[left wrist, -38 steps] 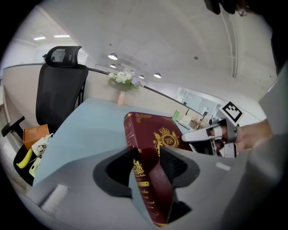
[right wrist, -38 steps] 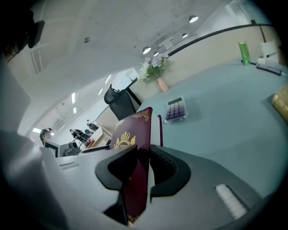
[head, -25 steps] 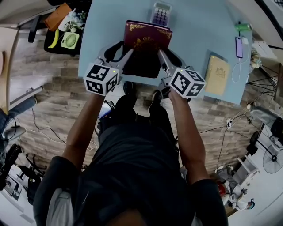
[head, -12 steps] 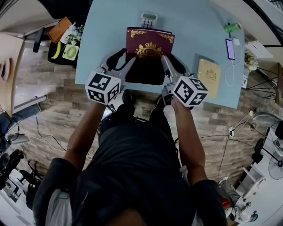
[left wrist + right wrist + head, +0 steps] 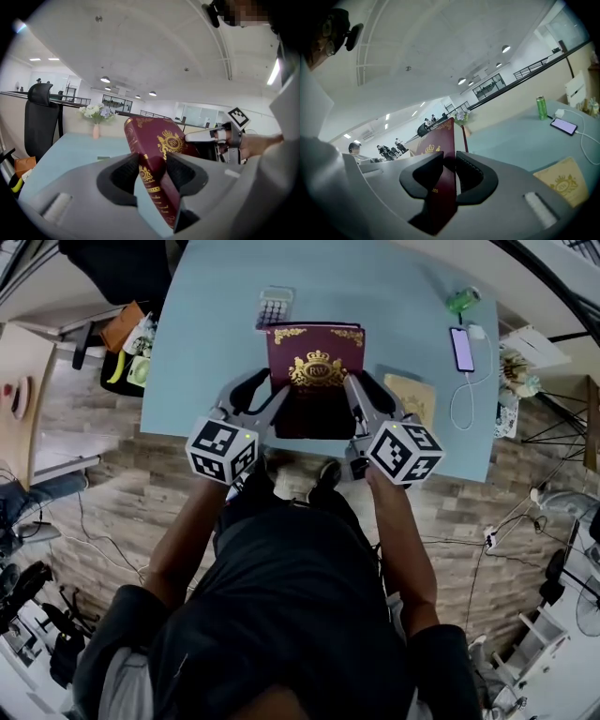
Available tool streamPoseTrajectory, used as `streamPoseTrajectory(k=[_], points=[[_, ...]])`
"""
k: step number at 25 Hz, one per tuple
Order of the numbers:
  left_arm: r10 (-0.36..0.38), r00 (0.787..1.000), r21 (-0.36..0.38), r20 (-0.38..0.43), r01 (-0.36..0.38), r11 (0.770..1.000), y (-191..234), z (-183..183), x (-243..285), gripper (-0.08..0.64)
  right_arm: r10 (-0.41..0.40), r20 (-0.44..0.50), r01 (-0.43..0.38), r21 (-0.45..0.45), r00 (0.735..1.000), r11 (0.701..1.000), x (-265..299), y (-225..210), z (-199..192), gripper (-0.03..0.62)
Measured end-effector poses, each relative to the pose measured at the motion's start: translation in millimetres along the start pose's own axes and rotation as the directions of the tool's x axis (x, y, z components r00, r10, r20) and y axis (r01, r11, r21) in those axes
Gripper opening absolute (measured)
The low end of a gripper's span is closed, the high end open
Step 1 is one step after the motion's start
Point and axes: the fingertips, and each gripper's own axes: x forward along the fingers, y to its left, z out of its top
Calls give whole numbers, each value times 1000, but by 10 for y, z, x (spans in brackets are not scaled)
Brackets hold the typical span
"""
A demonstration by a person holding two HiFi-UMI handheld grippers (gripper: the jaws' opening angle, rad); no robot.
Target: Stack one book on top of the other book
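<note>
Over blue table [image 5: 206, 315], left gripper [image 5: 152, 169] and right gripper [image 5: 449, 172] clamp maroon book [image 5: 317, 357].

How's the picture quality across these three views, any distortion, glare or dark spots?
Head view: fisheye bends the blue table edges; even light, red book sharp. Left gripper view: black corners, ceiling lamps blown white. Right gripper view: black corners too, the book's lower part dark between the jaws.
</note>
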Motion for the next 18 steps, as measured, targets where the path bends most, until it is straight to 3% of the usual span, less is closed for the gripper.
streamPoseTrajectory(k=[5,11,18], points=[[-9,1000,5,4,9,1000,-450,37,342,225,-9,17,9,3,1000,1000,-333,-426,188,83],[-24,1000,4,11,24,1000,-615,77,471,225,-25,23,25,2,999,1000,-474,-564,269,83],[-55,998,16,-5,55,998,-1250,68,948,225,-51,45,49,25,998,998,-977,-1177,430,83]])
